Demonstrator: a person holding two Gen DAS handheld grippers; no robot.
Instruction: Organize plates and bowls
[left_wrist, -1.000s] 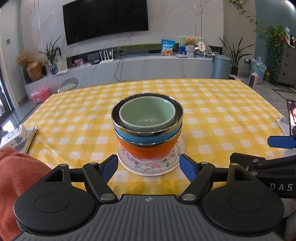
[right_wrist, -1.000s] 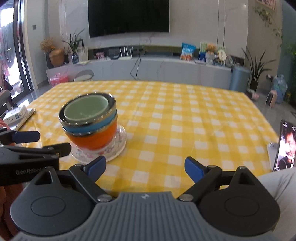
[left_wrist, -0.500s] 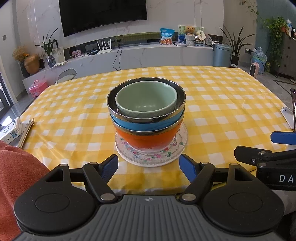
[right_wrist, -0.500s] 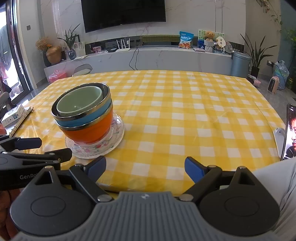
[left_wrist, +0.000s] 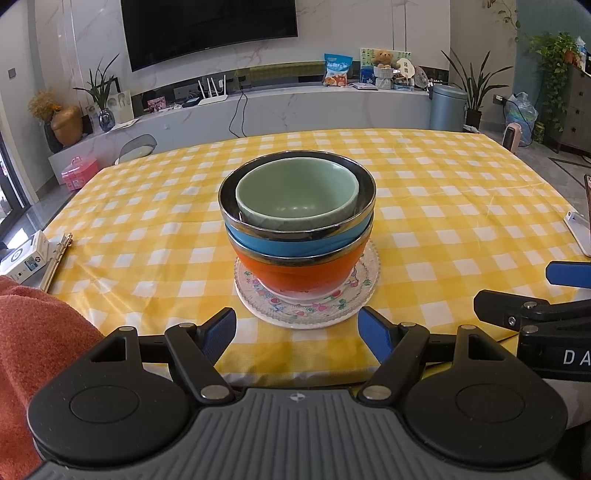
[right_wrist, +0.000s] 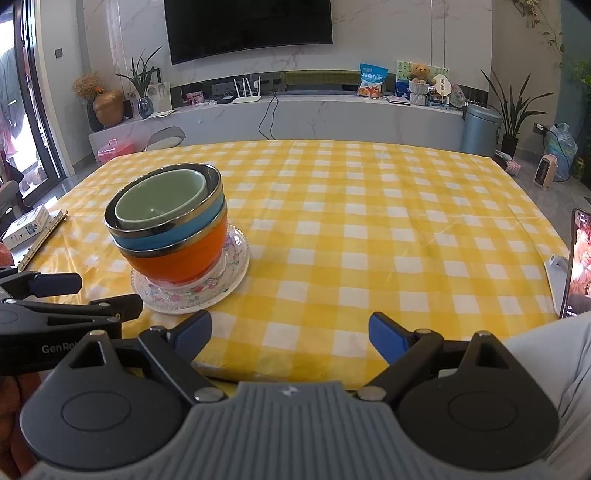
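Left wrist view: I log green bowl (left_wrist: 297, 201), blue bowl (left_wrist: 295, 244), orange bowl (left_wrist: 295, 273) nested on floral plate (left_wrist: 365, 291). Left gripper (left_wrist: 297, 330) and right gripper (right_wrist: 290, 332) both gape, holding nothing.

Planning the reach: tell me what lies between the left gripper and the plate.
Only bare checked tablecloth between left gripper and plate, per the left wrist view.

Table (left_wrist: 461, 221): fills the middle, a long shelf behind it along the wall.
Plate (left_wrist: 365, 291): on the table, near its front edge.
Bowls (left_wrist: 297, 236): three nested, standing on the plate — the smallest bowl (left_wrist: 295, 199) innermost, on top.
Left gripper (left_wrist: 297, 330): just before the plate, directly in line.
Right gripper (right_wrist: 290, 334): before the table edge, right of the stack.
Box (left_wrist: 26, 254): far left edge.
Phone (right_wrist: 578, 266): far right — propped upright.
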